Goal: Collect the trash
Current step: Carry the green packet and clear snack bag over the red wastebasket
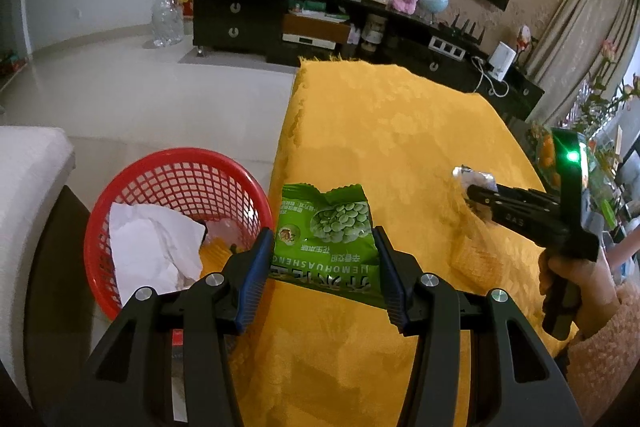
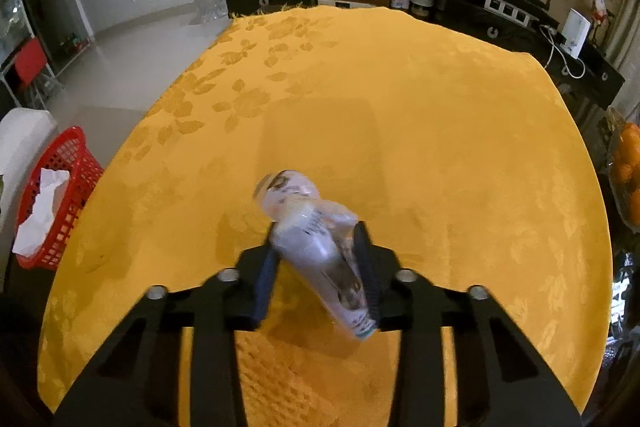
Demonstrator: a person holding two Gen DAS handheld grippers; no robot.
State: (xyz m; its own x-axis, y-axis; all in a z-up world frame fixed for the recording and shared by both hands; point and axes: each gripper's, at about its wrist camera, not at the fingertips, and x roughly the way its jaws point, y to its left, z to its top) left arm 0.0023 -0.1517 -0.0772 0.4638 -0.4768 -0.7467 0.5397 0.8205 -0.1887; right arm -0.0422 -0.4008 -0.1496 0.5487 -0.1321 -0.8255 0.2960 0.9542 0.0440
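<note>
My left gripper is shut on a green snack bag and holds it over the left edge of the yellow-clothed table, beside the red basket. The basket stands on the floor and holds crumpled white paper. My right gripper is shut on a crumpled whitish wrapper above the table. The right gripper also shows in the left wrist view, with the wrapper at its tip. The basket shows at the far left of the right wrist view.
A white cushioned seat stands left of the basket. A dark TV cabinet with frames and a globe runs along the far wall. A large clear water jug stands on the floor. Oranges sit at the table's right.
</note>
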